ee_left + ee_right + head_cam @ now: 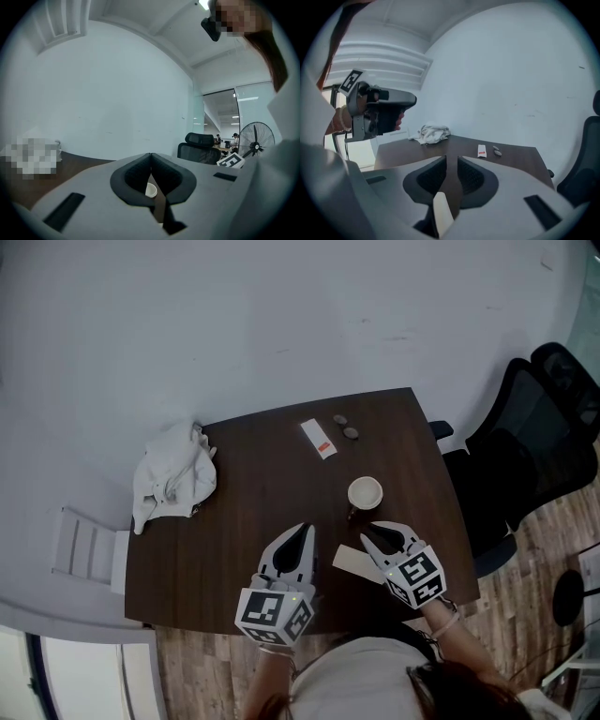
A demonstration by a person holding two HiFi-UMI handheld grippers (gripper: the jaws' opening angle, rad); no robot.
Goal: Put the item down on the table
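Right gripper view looks along my right gripper (pixel 451 159). Its pads stand a narrow slit apart with dark tabletop showing between them, so they are loosened, not clenched. A pale beige card (pixel 441 213) sits low in that slit, near the roots of the jaws and toward the left-hand pad, and I see no squeeze on it. In the head view the card pokes out to the left of this gripper, over the near part of the dark wooden table (pixel 244 502), close to a white cup (pixel 365 493). Whether it lies flat on the wood I cannot tell. My left gripper (pixel 151 154) hovers beside it, jaws pressed together on nothing. Farther back lie a crumpled white cloth (pixel 173 479), a white packet (pixel 319 439) with a red mark, and two small grey discs (pixel 345 426).
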